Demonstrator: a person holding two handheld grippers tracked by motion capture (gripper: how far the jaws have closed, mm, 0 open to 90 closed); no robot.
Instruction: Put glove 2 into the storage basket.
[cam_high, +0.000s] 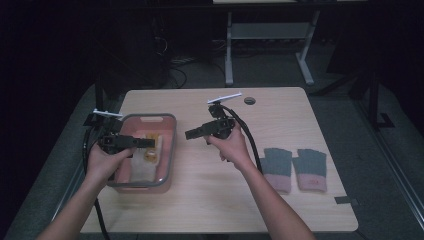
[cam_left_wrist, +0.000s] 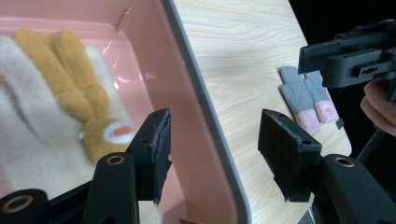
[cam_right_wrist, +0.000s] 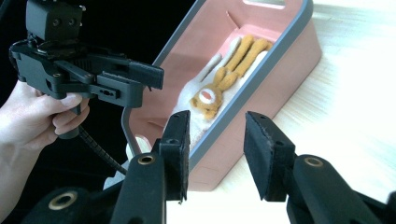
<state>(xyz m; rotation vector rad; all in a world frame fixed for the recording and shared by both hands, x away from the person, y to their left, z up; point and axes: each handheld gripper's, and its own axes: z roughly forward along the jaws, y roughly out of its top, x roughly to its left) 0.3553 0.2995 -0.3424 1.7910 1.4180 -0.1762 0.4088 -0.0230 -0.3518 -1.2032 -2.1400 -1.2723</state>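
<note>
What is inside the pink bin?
The pink bin holds a cream glove with a mustard-yellow glove lying on top. Whatever lies beneath the gloves is covered, and the left gripper hides part of the bin from above.

One pink bin (cam_high: 171, 150), two grey gloves (cam_high: 295, 167), two grippers (cam_high: 192, 133), one cream-and-orange glove (cam_left_wrist: 56, 102)

A tub (cam_high: 171, 150) sits on the left of the surface (cam_high: 210, 195) — gloves (cam_high: 148, 150) lie inside it. Two more gloves (cam_high: 295, 168) lie far right.

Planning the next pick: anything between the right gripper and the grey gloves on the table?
Nothing visible. The right gripper hangs over bare table pointing toward the pink bin; the grey gloves lie flat in the open on its other side.
</note>
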